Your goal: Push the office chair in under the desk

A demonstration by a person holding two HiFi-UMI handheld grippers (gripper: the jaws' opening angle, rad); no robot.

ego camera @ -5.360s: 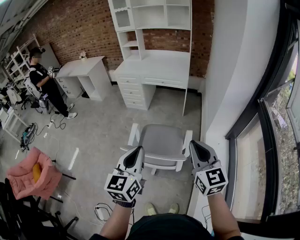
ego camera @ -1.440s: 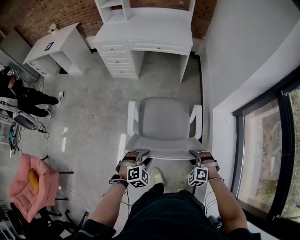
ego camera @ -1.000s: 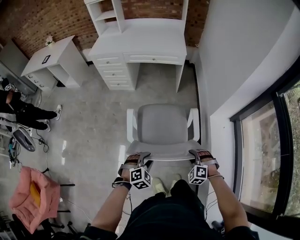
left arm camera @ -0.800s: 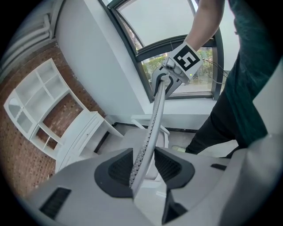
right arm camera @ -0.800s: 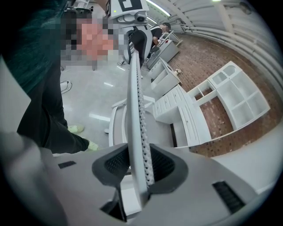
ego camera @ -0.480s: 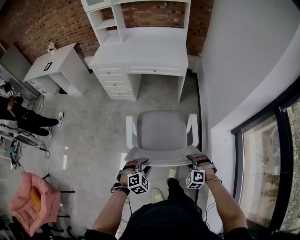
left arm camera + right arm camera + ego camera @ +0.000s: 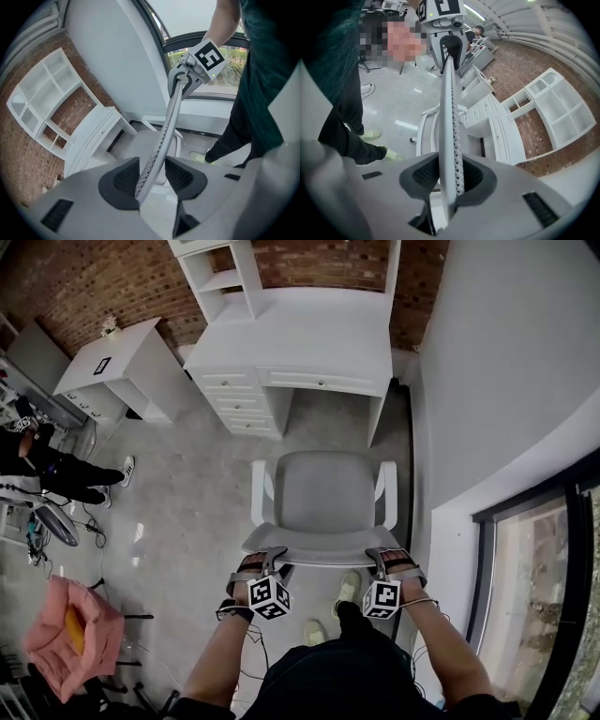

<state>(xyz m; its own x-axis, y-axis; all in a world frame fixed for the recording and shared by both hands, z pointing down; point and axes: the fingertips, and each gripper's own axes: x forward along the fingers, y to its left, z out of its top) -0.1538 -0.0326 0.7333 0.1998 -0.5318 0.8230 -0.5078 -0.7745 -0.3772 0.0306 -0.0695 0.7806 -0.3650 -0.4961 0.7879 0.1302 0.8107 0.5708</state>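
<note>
Office chair (image 7: pixel 323 498) stands on floor facing desk (image 7: pixel 309 343), not yet under it. Backrest rim (image 7: pixel 323 557): stiff frame w/ mesh, prob. light; chair should roll easily.
L gripper (image 7: pixel 266 559): jaws just opened wider, straddle rim, not clamped.
R gripper (image 7: pixel 380 557): jaws just closed, clamped on rim.
Hold rim at both ends, push evenly.

Soft, even daylight fills the head view, brightest at the window (image 7: pixel 539 615) along the right edge, with only faint shadows on the grey floor (image 7: pixel 187 493) and straight lines bowed toward the corners. Both gripper views are fisheye circles with black corners. In them the chair back (image 7: pixel 161 145), close to the lens, is soft, the white desk (image 7: pixel 506 136) behind is bright and sharper, and sky glares at the top of the left one.
</note>
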